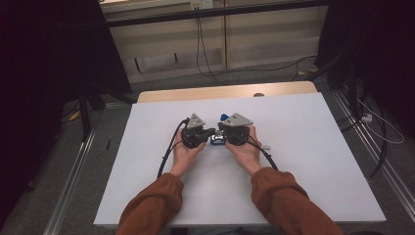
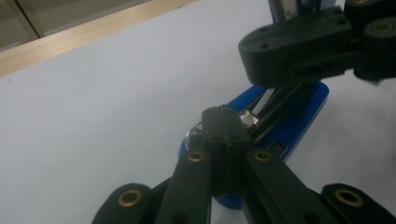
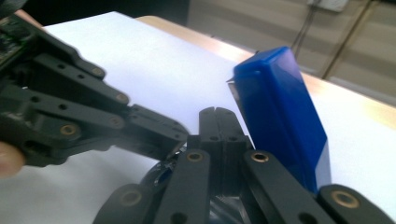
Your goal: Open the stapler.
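White sheeting covers the large rectangular table (image 1: pixel 303 161), with a strip of pale wood left bare along its far edge. Near the middle of that surface a small blue plastic stapler (image 1: pixel 218 139) is seen, its lid swung open and raised, its base resting on the white cover. It lies between the two tools, which are brought in from either side by the rust-sleeved forearms. The left gripper (image 1: pixel 209 133) is set at the stapler's left end; in the left gripper view its jaws are clenched tight over the metal parts inside the open base (image 2: pixel 289 126), though a grasp cannot be confirmed. The right gripper (image 1: pixel 223 134) is held at the right end, jaws likewise pressed together, just beside the raised blue lid (image 3: pixel 280 116).
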